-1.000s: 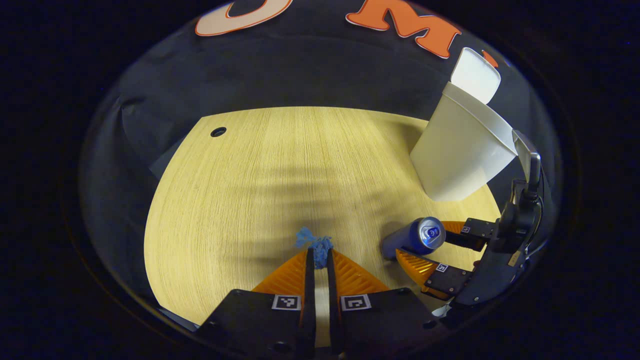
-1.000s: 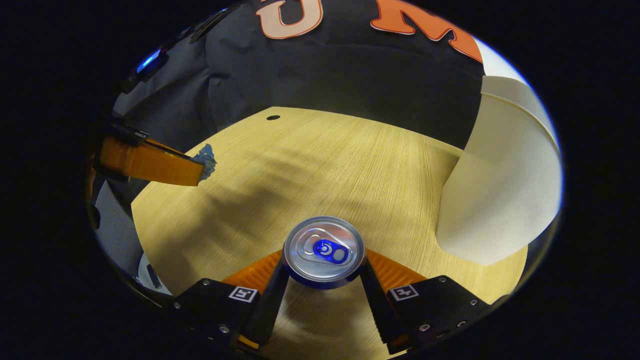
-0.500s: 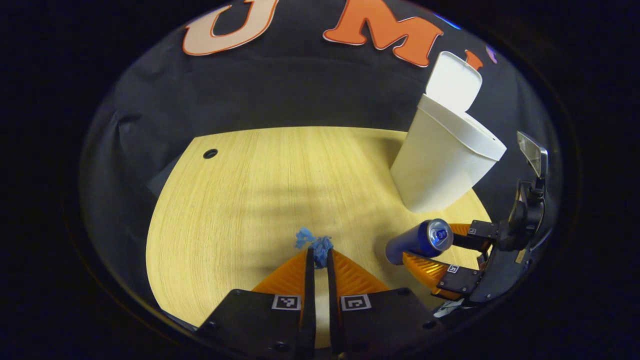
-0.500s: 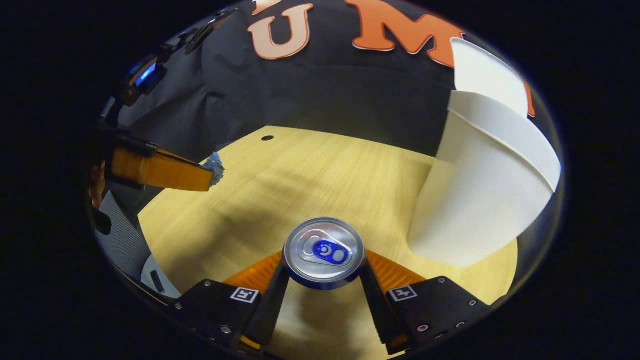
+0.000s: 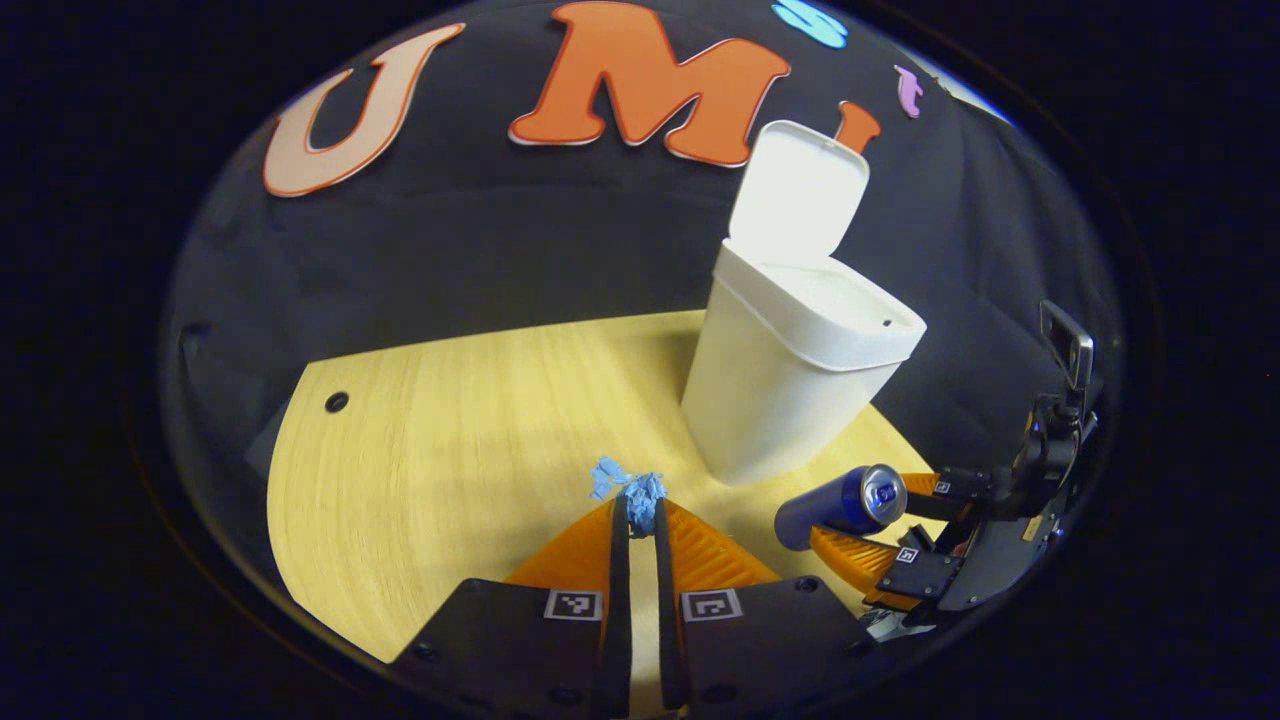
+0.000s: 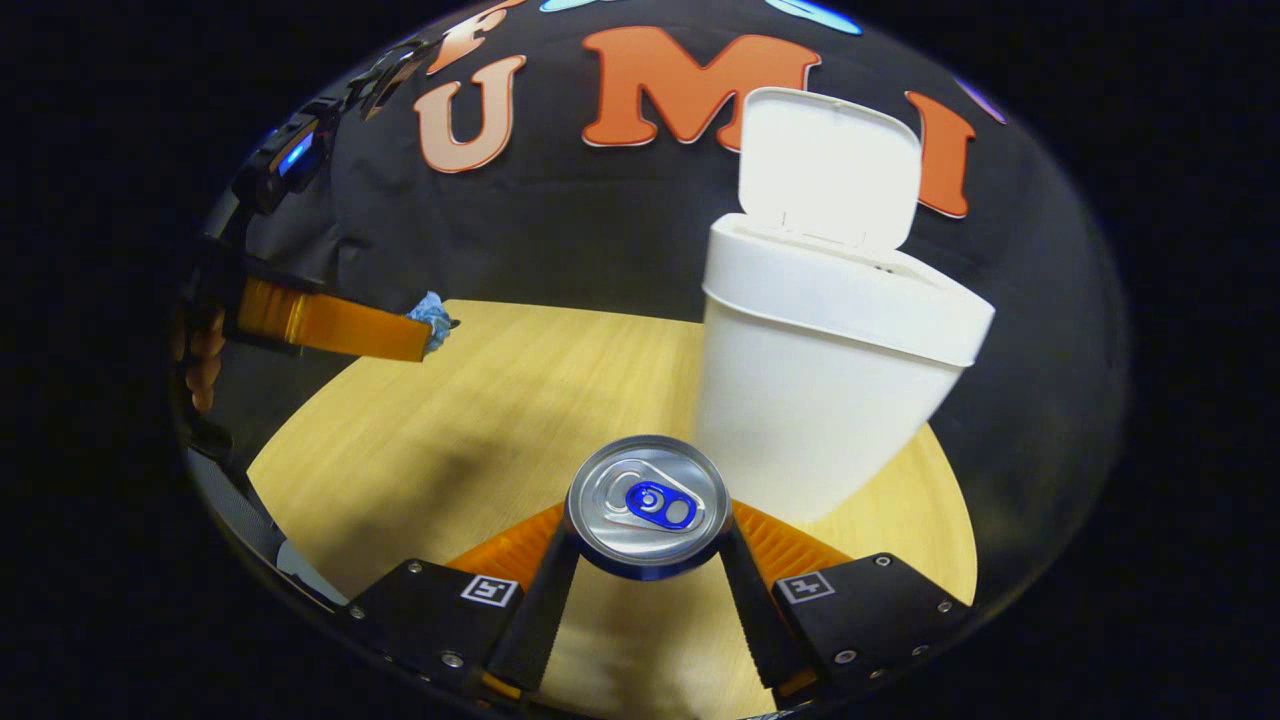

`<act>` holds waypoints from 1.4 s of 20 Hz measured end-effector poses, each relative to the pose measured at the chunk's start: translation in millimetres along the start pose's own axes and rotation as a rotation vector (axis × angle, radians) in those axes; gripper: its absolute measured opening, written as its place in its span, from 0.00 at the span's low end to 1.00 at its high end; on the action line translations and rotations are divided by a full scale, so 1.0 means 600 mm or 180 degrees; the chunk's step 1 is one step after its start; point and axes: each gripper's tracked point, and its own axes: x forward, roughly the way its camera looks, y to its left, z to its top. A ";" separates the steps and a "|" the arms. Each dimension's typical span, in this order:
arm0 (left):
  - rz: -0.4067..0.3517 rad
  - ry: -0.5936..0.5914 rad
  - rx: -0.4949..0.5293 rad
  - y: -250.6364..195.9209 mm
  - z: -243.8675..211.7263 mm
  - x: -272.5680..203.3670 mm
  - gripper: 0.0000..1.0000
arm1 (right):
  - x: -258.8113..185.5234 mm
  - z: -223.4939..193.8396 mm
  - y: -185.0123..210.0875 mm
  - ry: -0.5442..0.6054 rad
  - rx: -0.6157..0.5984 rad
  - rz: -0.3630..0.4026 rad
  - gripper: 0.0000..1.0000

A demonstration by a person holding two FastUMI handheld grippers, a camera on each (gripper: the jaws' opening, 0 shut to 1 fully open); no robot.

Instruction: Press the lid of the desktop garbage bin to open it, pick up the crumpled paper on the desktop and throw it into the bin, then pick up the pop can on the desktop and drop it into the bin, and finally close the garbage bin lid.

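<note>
Beyond both claws, left [image 5: 640,520] pinching paper [image 5: 630,487], right [image 6: 648,540] seemingly clamping can [image 6: 648,505], stands open bin [image 6: 830,370].

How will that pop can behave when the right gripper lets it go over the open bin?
The pop can is a smooth metal cylinder gripped across its sides by the right gripper, so it may slip if the grip loosens. It is probably stiff yet dentable under hard squeezing. Released over the bin, whose lid stands open, it should drop cleanly; on the table it would likely roll.

White plastic garbage bin [image 5: 790,390] stands on the pale wooden bench [image 5: 450,450], hinged lid [image 5: 797,195] upright behind it; blue pop can [image 5: 845,503] right of crumpled blue paper [image 5: 628,490].
</note>
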 end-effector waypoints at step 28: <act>-0.0881 -0.0995 0.0713 -0.287 0.275 0.168 0.14 | -0.001 -0.067 0.016 0.0165 0.0761 -0.0977 0.79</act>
